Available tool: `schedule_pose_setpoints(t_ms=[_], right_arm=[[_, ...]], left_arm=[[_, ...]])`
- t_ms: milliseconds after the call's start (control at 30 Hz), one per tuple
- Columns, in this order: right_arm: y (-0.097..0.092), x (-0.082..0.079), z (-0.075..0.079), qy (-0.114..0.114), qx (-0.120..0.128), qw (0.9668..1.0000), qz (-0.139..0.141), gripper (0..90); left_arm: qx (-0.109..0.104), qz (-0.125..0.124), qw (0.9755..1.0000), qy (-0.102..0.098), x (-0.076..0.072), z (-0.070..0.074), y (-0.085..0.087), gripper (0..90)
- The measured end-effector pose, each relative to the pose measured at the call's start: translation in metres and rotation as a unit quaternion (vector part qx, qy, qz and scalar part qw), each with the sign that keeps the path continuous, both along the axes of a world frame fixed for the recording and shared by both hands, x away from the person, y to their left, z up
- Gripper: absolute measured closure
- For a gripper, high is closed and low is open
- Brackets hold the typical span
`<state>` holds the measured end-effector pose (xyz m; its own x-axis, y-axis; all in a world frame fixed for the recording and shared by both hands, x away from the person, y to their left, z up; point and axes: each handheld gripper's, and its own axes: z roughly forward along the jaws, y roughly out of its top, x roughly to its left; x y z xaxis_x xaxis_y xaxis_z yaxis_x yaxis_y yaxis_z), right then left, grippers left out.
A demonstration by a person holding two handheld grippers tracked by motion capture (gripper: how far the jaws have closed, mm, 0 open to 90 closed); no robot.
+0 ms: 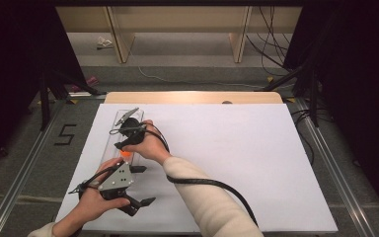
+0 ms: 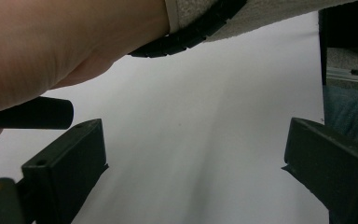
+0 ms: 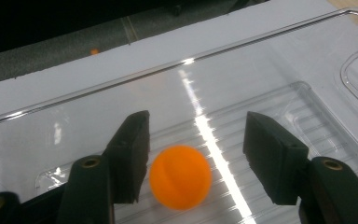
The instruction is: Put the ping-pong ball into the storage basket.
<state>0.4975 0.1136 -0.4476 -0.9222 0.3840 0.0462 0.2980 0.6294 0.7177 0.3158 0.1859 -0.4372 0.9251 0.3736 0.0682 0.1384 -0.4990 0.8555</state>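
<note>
An orange ball is seen lying in a clear plastic tray on the white-covered worktop, directly between the jaws of the right gripper. These jaws are parted wider than the ball; the left one is close beside it, the right one apart. The left gripper is held nearer the person, its jaws wide open and empty.

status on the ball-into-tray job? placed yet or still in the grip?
Done: the orange ball sits inside the clear plastic tray. In hand: the right gripper straddles the ball with jaws apart; a gap shows on one side, the other pad is close, contact unclear. Left: lift the right gripper clear of the tray. The left gripper is open over the white sheet, holding nothing.
</note>
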Motion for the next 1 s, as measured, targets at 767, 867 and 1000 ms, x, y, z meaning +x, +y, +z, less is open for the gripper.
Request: schedule_pose_setpoints(t_ms=[767, 867, 1000], right_arm=[[-0.013, 0.002, 0.009, -0.008, 0.041, 0.999, -0.016, 16.4], [-0.016, 0.002, 0.011, -0.009, 0.043, 0.9989, -0.018, 16.4], [-0.022, 0.003, 0.012, -0.012, 0.046, 0.9986, -0.023, 16.4]], left_arm=[[0.001, -0.001, 1.0, 0.0, 0.0, 0.0, 0.0, 5.2], [0.001, -0.001, 1.0, 0.0, 0.0, 0.0, 0.0, 5.1], [0.001, -0.001, 1.0, -0.001, 0.0, 0.0, 0.0, 5.1]])
